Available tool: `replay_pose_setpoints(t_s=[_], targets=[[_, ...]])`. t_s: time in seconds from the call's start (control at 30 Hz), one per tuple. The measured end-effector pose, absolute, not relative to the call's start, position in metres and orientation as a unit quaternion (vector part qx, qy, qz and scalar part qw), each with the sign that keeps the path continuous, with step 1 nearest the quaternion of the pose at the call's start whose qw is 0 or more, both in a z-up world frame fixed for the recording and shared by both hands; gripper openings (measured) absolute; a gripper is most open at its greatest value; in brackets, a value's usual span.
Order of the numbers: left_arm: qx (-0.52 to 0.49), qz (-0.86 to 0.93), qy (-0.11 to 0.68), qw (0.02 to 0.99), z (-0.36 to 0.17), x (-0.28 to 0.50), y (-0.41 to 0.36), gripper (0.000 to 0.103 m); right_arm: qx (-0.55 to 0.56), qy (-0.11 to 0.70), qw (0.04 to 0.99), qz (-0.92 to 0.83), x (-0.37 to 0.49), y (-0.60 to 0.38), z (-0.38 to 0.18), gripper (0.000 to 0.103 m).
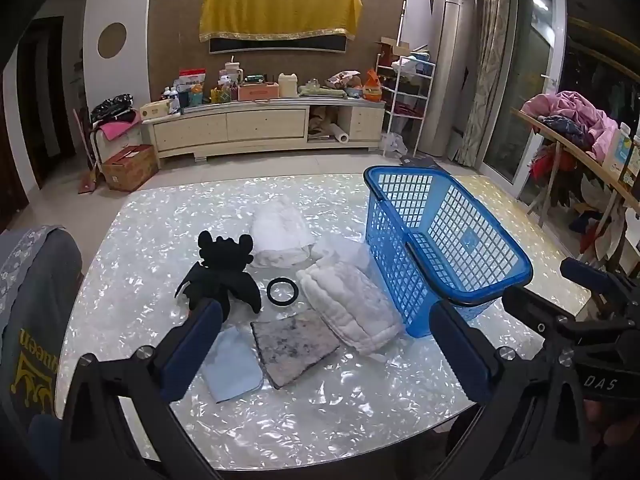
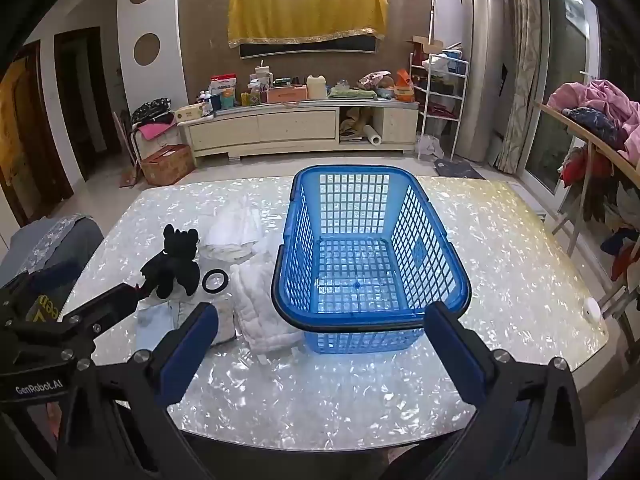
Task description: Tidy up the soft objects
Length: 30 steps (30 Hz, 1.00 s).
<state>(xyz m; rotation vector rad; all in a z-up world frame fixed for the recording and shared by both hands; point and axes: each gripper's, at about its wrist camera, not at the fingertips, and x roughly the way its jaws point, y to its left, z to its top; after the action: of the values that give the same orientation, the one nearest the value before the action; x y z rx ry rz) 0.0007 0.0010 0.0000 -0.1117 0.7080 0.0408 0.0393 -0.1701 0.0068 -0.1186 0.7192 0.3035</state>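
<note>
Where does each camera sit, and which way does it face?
Left wrist: on the left gripper, above the table's near edge, facing the plush, ring and cloths; its own open jaws show, the right gripper at the right edge.
Right wrist: on the right gripper, facing into the empty basket; its own open jaws show, the left gripper at the left edge.
Shared: the table, basket, plush, ring, cloths, and the room's far wall.

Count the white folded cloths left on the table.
3: a far one, a middle one beside the blue basket, and a thick near one against its front. The basket holds none.
</note>
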Motion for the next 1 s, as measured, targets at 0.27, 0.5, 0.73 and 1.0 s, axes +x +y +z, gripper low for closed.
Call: replay_pose_setpoints(t_s=[0.27, 0.5, 0.73, 1.0], targets=[[-0.041, 0.017, 0.338, 0.94, 0.0, 0.002, -0.006, 0.103, -0.065, 0.351, 0.923, 0.146, 0.039, -0.168, 0.007, 0.103], [-0.031, 0.03, 0.338, 0.94, 0.007, -0.003, -0.008, 0.103, -0.055, 0.352, 0.923, 0.147, 0.035, -0.171, 0.008, 0.103], [-0.035, 0.03, 0.339, 0.94, 0.006, -0.003, -0.006, 0.103, -0.056, 0.354, 0.922, 0.149, 0.037, -0.17, 0.007, 0.103], [-0.034, 0.028, 0.339, 0.94, 0.007, -0.003, -0.007, 0.103, -0.054, 0.356, 0.921, 0.149, 0.037, -0.17, 0.007, 0.103]])
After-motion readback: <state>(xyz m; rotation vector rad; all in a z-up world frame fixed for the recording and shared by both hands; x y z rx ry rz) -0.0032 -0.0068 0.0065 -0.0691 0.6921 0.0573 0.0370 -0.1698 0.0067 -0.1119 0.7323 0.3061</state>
